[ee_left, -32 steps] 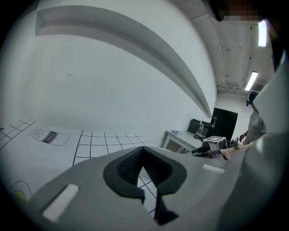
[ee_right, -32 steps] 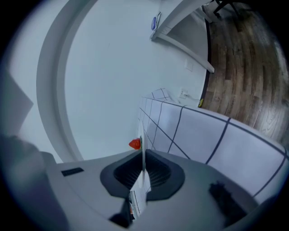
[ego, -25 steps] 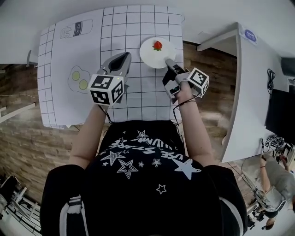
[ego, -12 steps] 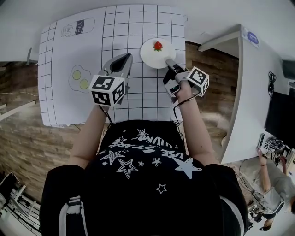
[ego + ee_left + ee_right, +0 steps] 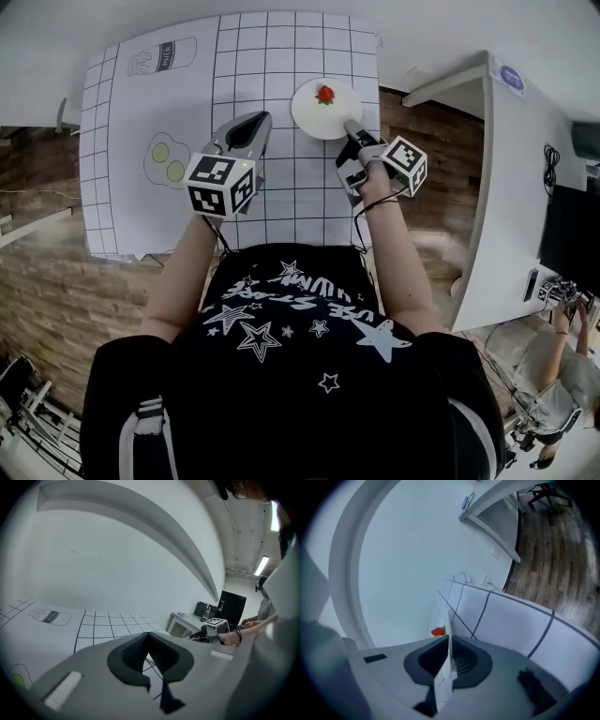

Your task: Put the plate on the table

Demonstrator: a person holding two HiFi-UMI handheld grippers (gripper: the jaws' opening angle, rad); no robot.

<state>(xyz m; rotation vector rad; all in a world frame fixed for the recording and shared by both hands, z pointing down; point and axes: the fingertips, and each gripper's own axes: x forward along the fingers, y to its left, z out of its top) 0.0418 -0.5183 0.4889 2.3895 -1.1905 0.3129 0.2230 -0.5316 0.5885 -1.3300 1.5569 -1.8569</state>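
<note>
— Starting with the right hand-held gripper (image 5: 352, 128). Closed or apart?

— Closed, and pinching the near rim of the plate (image 5: 319, 116). Shown edge-on in the right gripper view, as a thin white sliver clamped between both jaws.

— Whereabouts of the plate?

— Over the white, black-gridded counter (image 5: 281, 202), toward the far right corner and straight ahead of the right hand-held gripper. Cannot tell whether resting on the surface or held just above it.

— Carrying anything?

— Yes, one small red strawberry (image 5: 325, 94), sitting near the middle of the plate. Visible in the right gripper view too, just past the jaw tips.

— And the left hand-held gripper (image 5: 251, 122)?

— Held above the counter, left of the plate and apart from it, pointing away from the person. Jaws drawn together at the tips, gripping nothing, with only grid lines showing beyond them.

— Anything else on the counter?

— Only flat printed pictures: a milk bottle (image 5: 164, 58) near the far left corner, and two fried eggs (image 5: 167, 159) just left of the left hand-held gripper.
</note>
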